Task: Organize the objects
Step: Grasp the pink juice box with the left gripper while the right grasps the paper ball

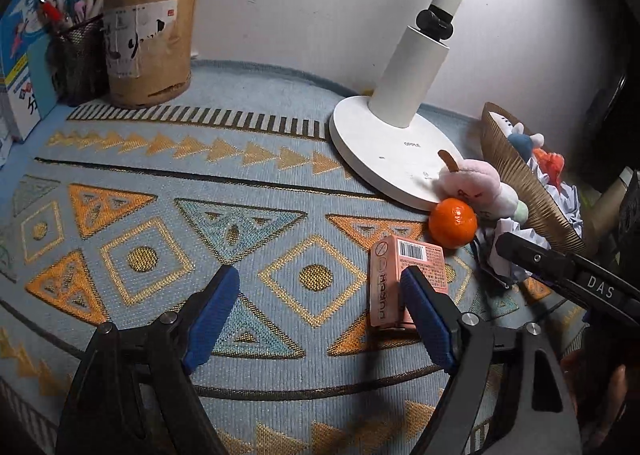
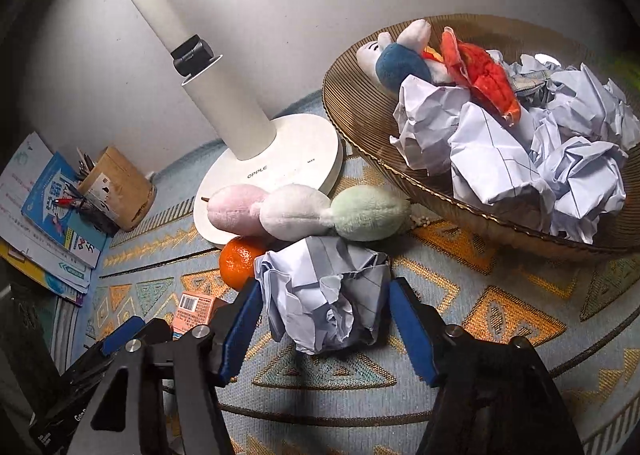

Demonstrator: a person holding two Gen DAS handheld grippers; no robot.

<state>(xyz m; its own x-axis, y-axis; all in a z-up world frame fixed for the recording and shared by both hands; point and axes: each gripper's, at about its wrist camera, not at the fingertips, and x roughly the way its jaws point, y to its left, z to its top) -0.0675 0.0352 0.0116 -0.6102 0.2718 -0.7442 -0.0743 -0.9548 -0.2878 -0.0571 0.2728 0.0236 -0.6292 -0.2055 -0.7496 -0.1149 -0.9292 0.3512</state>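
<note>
Though heaped — basket (image 2: 360, 135) of crumpled paper (image 2: 500, 159)

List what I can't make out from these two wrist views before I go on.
- Crumpled white paper ball, right wrist view: whether the right gripper pads press it; its folds hide the contact.
- Pink cardboard box, left wrist view: near end hidden behind a blue finger of the left gripper.
- Round woven basket: far side cut off by the frame edge.
- Small print on the box: too small.

1 orange (image 2: 239, 261), 1 pink box (image 1: 404, 279), 2 pen holders (image 1: 150, 43), 1 lamp (image 2: 280, 159).
</note>
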